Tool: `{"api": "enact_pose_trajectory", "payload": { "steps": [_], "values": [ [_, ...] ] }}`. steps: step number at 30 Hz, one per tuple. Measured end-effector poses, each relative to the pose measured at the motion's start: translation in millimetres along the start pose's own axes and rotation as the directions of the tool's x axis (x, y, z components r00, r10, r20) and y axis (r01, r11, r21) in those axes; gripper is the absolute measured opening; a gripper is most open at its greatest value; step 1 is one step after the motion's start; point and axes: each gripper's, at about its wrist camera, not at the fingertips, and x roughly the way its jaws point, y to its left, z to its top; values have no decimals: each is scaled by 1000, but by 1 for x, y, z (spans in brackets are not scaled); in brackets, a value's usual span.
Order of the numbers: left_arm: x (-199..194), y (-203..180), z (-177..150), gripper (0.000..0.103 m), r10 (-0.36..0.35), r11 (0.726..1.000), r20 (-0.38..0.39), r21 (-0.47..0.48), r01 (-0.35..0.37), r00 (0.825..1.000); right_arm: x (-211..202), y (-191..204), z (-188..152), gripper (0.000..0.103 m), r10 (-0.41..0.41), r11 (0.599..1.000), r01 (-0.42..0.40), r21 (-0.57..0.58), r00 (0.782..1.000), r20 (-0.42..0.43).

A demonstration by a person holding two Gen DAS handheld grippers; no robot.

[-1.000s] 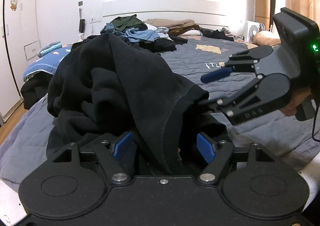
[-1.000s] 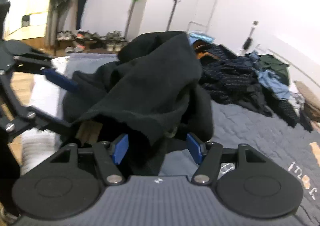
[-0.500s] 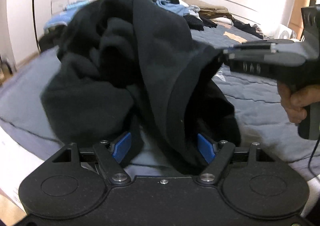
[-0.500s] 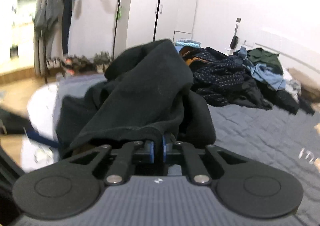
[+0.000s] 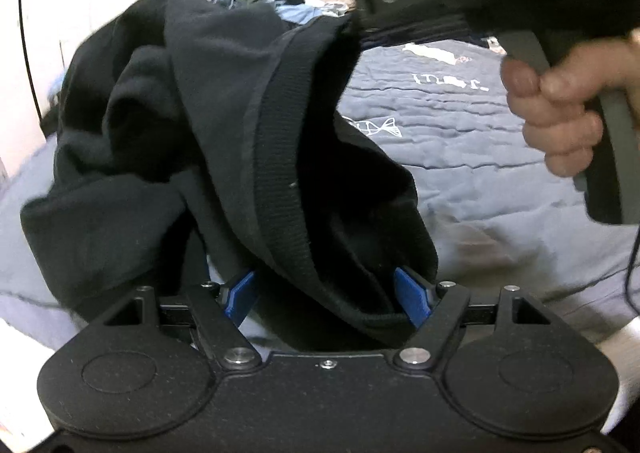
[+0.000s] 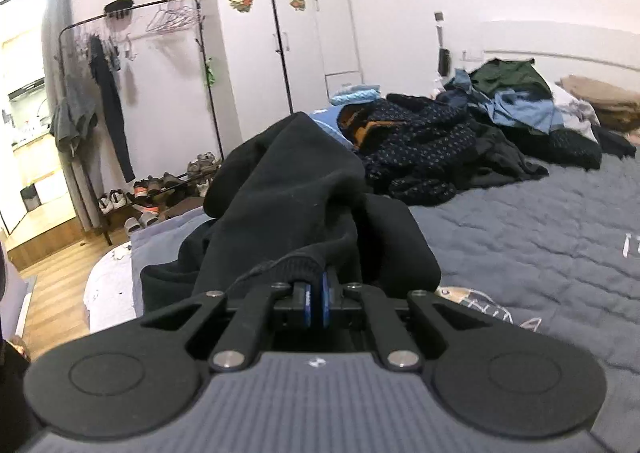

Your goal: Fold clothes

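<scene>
The right gripper is clenching the ribbed hem of the black sweatshirt, which is hanging bunched above the quilted grey bed. The left gripper is gaping, with thick fleece draped loosely between its pads. Next it likely needs to pinch the hem farther along to spread the cloth.

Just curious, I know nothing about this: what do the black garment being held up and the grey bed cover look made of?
Black garment: soft matte fleece-like knit, probably cotton blend; ribbed hem band. Grey bed cover: quilted woven fabric, matte, puckered along stitch lines.
</scene>
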Motion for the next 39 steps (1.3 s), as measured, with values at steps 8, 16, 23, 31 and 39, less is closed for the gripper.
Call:
{"api": "enact_pose_trajectory", "payload": {
  "steps": [8,16,23,31,39],
  "values": [
    [1,-22,-10,72,32,996,0,78,-32,999,0,-5,2,5,-11,998,13,63,1000,-26],
    [-6,-27,-19,86,108,986,40,123,-112,993,-1,-9,4,5,-10,995,13,104,1000,-29],
    [-24,-32,-23,90,80,973,94,207,-98,992,-1,-19,4,5,-12,989,17,147,999,-37],
    [-17,-57,-38,98,87,913,129,386,-131,988,-3,-25,5,5,-17,983,23,184,999,-33],
    [5,-63,-35,54,112,897,128,415,-156,985,-10,-27,9,5,-8,975,8,223,1000,-3]
  ]
}}
